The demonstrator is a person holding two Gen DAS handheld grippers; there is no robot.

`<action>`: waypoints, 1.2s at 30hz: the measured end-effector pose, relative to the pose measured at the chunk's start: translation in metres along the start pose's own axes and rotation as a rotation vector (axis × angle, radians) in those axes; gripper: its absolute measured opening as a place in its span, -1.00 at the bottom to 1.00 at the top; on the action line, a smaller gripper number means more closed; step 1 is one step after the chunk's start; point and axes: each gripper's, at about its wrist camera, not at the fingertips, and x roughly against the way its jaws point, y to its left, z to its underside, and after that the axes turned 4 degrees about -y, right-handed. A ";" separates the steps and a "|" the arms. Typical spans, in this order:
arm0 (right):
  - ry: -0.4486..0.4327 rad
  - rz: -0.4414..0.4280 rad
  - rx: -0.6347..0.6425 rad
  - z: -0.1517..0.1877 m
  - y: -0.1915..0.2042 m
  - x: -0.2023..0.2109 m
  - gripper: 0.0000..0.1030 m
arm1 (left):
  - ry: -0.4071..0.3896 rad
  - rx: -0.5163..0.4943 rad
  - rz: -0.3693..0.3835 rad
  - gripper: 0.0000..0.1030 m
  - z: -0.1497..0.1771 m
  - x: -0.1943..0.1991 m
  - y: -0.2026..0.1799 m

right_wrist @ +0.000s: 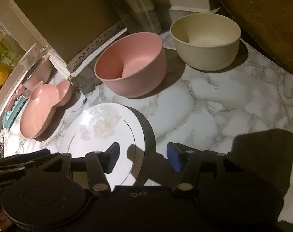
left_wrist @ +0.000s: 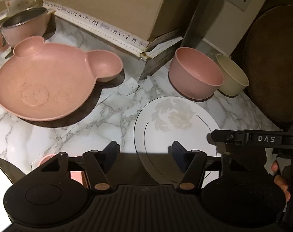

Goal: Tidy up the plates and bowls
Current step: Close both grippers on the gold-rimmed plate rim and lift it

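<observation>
While both tools hang over the marbled surface point(left_wrist: 88, 116), the white floral plate point(left_wrist: 175, 119) lies flat at the near middle, with the pink bowl point(left_wrist: 194, 75) and the cream bowl point(left_wrist: 233, 75) side by side just beyond it and the pink bear-shaped plate point(left_wrist: 46, 81) well off to the left. That white plate looks like glazed china: stiff, slick, fairly heavy for its size and apt to chip, so I would take it by the rim, one pad above and one below, not by its flat face. The pink pieces seem light, matte and forgiving. The left gripper point(left_wrist: 144, 154) stands about half open over the plate's near left edge, and the right gripper point(right_wrist: 142, 156) stands much the same, straddling its right edge; neither has hold of anything, and I cannot tell whether any pad touches the rim.
</observation>
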 end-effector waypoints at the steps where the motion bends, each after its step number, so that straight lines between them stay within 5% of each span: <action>1: 0.003 -0.010 0.000 -0.001 0.000 0.000 -0.05 | 0.006 0.008 0.000 -0.07 0.000 -0.002 0.001; 9: 0.030 -0.075 -0.016 -0.003 -0.006 -0.003 -0.43 | 0.026 0.095 0.042 -0.53 0.000 -0.009 0.011; 19: 0.041 -0.094 -0.044 -0.002 -0.012 -0.003 -0.81 | 0.038 0.135 0.051 -0.73 0.000 -0.012 0.018; 36: 0.006 -0.078 -0.054 0.003 -0.005 0.008 -0.83 | 0.007 0.130 0.066 -0.74 0.003 0.005 0.022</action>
